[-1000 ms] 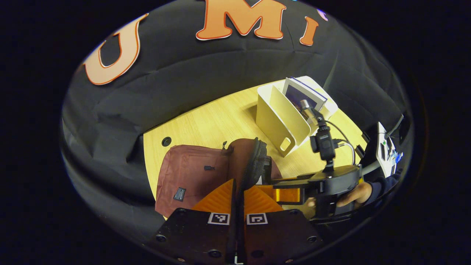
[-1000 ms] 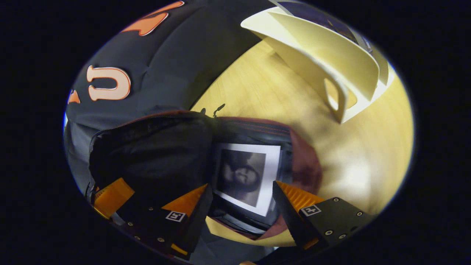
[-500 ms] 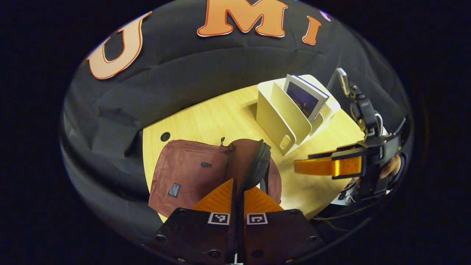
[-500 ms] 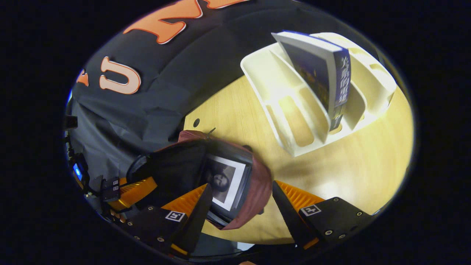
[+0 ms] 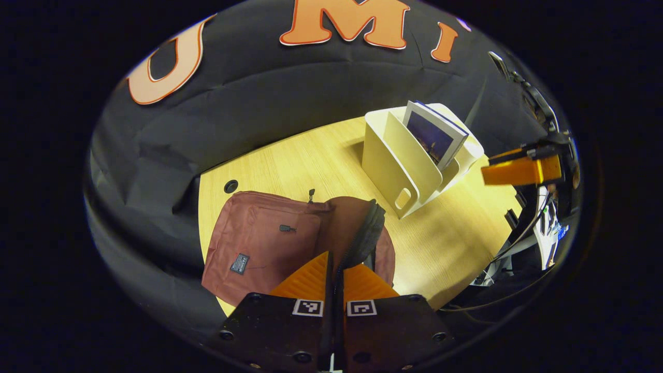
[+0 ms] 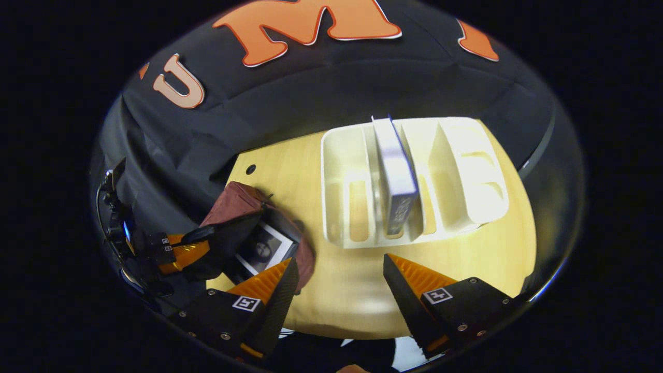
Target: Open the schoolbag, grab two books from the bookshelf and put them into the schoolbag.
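Right now the left gripper (image 5: 335, 272) is clenched on the black zippered flap (image 5: 365, 238) of the maroon schoolbag (image 5: 259, 243), both orange fingers pressed together on the edge and holding the mouth of the bag up off the wooden table (image 5: 311, 160). From the right gripper view, one book (image 6: 261, 249) with a white-bordered dark cover sits inside the opened bag, down at the table's left corner. Over on the right, the right gripper (image 6: 339, 280) hangs released, fingers spread wide with nothing between them, facing the cream bookshelf (image 6: 466, 171). A second book (image 6: 394, 176), blue-purple, stands upright in the second slot from the left, spine toward the gripper and well apart from its fingers. The bookshelf stands near the far edge of the table, clear of the schoolbag, with bare wood between them.
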Available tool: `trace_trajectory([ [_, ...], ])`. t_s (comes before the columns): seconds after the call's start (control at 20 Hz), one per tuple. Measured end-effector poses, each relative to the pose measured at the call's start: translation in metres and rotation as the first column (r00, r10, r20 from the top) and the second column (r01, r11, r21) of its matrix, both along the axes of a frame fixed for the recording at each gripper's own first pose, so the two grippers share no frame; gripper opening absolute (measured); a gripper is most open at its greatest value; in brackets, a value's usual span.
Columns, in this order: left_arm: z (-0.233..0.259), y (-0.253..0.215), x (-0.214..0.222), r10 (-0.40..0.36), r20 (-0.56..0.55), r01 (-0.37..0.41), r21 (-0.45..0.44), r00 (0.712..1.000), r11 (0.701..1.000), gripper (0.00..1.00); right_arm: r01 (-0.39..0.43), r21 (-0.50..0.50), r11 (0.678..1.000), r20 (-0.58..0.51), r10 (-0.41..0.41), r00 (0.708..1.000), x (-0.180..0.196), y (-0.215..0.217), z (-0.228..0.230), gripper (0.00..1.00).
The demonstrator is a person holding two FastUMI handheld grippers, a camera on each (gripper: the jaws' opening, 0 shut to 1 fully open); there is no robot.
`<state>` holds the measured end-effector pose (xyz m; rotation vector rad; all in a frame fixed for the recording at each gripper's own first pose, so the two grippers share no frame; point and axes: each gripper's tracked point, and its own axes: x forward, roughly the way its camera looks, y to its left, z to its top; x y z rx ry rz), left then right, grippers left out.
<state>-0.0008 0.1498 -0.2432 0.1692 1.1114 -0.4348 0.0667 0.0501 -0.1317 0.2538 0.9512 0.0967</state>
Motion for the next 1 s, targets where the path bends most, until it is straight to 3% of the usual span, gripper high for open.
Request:
trace_trajectory([
  [0.2,-0.008,0.002,0.001,0.028,-0.017,-0.028,-0.002,0.999,1.0,0.02,-0.021,-0.107,0.994,-0.001,0.021,1.0,0.038,-0.04,0.025,0.98],
  [0.5,-0.016,0.004,0.006,0.075,-0.039,-0.075,0.011,0.996,0.997,0.02,-0.111,-0.116,0.987,-0.095,0.101,0.99,0.089,-0.041,0.025,0.98],
  [0.85,-0.03,-0.002,0.001,0.168,-0.096,-0.169,-0.002,0.981,0.986,0.02,-0.164,-0.144,0.976,-0.244,0.126,0.962,0.139,-0.051,-0.032,0.97],
  [1.0,-0.033,-0.001,0.002,0.199,-0.108,-0.198,0.014,0.974,0.98,0.03,-0.179,-0.13,0.975,-0.294,0.134,0.946,0.151,-0.051,-0.051,0.89],
])
